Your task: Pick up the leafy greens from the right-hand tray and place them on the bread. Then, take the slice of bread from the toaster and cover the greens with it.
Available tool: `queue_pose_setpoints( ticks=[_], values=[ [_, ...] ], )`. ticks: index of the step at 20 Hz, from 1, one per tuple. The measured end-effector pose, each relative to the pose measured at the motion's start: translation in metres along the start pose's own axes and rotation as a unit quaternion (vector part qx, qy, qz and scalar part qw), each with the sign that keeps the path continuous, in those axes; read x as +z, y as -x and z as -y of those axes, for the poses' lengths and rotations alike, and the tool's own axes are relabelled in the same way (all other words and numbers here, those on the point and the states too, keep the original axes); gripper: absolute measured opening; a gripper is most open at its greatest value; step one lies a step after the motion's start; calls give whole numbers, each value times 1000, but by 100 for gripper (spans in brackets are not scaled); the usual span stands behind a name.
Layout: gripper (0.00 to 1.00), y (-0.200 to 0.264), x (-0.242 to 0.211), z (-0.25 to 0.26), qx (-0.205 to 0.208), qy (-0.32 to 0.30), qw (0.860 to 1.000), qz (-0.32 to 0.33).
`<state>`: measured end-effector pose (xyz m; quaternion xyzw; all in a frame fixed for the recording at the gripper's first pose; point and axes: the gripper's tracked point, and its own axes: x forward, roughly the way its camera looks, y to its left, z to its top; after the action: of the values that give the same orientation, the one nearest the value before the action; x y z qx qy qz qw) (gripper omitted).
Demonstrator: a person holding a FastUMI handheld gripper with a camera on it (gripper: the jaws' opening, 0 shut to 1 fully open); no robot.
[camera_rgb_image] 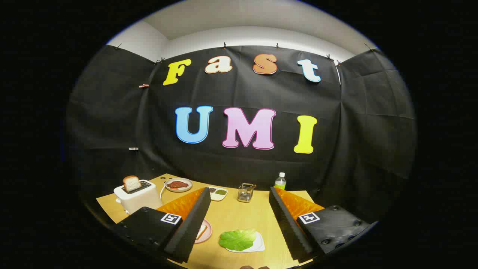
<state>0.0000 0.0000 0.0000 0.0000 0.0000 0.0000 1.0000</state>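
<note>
Claw: the claw [239,224] stands wide apart at the bottom of the frame, with nothing between its fingers; it hangs above the surface [231,216].
Leafy greens: the green leaf [237,239] lies on a white tray [258,244], low in the frame, between the two fingers and closer to the right one.
Bread on plate: a slice of bread [201,231] lies on a pink plate [207,232], just left of the greens; the left finger hides most of it.
Wire basket: a small metal basket [246,192] stands further back, in the middle of the surface, between the finger tips.
Sauce dish: a white dish [217,193] with dark and green portions is near the left finger tip.
Toaster: a white toaster [136,195] stands at the left of the frame, with a slice of toast [132,183] upright in its slot.
Meat plate: a plate [178,184] with something red is behind the toaster, to its right.
Bottle: a small bottle [280,181] with a white cap stands at the far edge, near the black cloth wall.
</note>
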Motion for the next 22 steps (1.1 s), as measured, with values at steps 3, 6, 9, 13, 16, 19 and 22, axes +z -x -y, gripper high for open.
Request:
queue_pose_setpoints(
  ticks=[3, 6, 9, 13, 16, 19, 22],
  values=[
    [98, 0, -1, 11, -32, 7, 999, -14],
    [98, 4, -4, 11, -56, -7, 998, -21],
    [98, 5, -11, 1, -63, -8, 997, -34],
    [98, 4, -16, -7, -70, -11, 997, -43],
    [98, 2, -23, -12, -70, -13, 996, -55],
    [98, -3, -31, -17, -67, -19, 995, -67],
    [98, -11, -42, -18, -66, -23, 994, -80]
  ],
)
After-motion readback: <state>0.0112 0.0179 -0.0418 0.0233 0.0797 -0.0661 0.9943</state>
